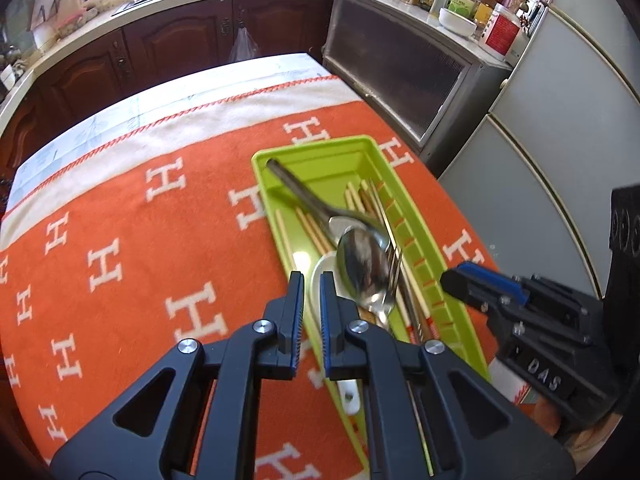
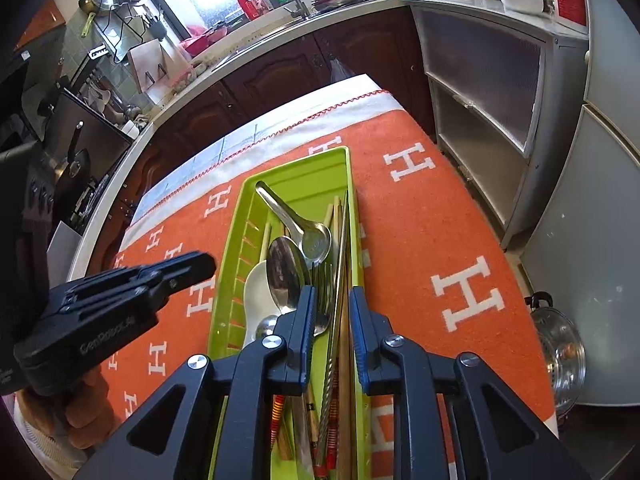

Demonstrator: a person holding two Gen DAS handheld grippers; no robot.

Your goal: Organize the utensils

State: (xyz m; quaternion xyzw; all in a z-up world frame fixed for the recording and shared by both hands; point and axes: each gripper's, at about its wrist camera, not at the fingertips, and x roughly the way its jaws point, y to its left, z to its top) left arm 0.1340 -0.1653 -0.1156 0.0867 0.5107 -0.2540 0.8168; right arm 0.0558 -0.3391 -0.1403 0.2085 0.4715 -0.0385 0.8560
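Judging by the tray point(image 2: 224, 280), utensils point(image 2: 304, 256) are all gathered; nothing left on the surface point(image 1: 120, 220). Both jaws hang released, empty.

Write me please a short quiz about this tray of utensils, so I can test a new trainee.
1. True or false: the green tray stands on an orange cloth with white letters H.
2. Which of these is not in the tray? A. fork B. chopsticks C. whisk
3. What colour is the soup spoon lying partly under the large metal spoon?

Key: 1 true; 2 C; 3 white.
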